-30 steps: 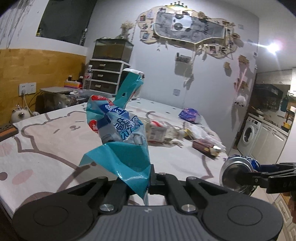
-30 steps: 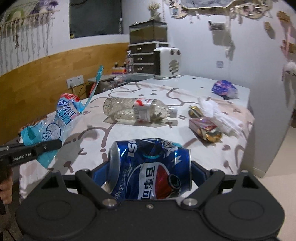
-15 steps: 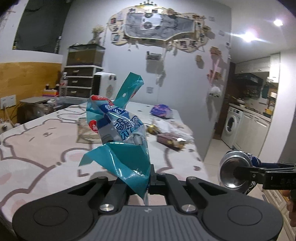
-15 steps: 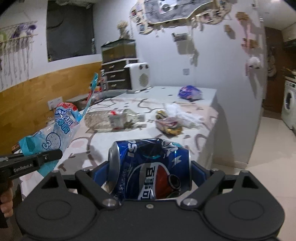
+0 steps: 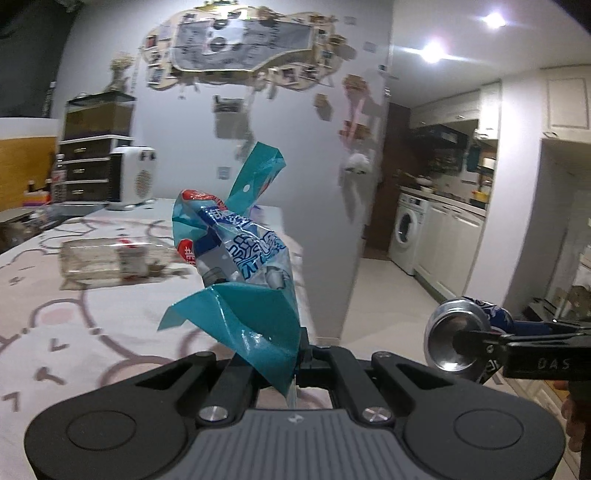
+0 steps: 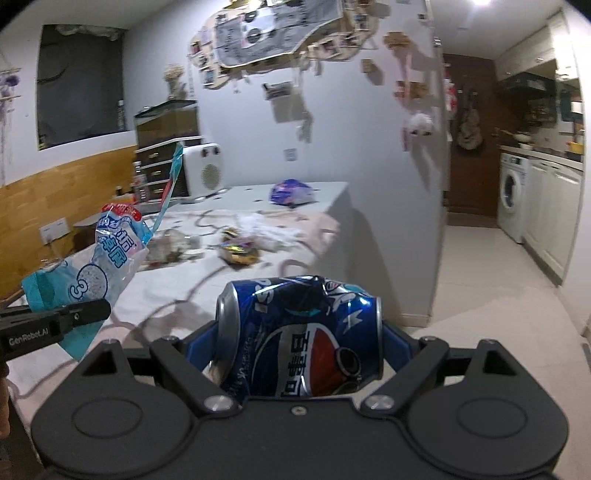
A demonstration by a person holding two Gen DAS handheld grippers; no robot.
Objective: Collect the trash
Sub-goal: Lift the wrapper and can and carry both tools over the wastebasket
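Cluttered table (image 6: 258,280) (bottle (image 5: 107,262), wrappers (image 6: 240,251))

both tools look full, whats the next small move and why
Probably carry both loads onward to a bin, none in view yet: the left tool pinches the teal plastic wrapper, and the right tool clamps the dented blue soda can, so neither can take more.

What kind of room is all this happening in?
Most likely a small lived-in flat: a washing machine stands among white kitchen cabinets at the far end, a photo collage hangs on the wall, and a table with a cartoon-print cloth carries litter.
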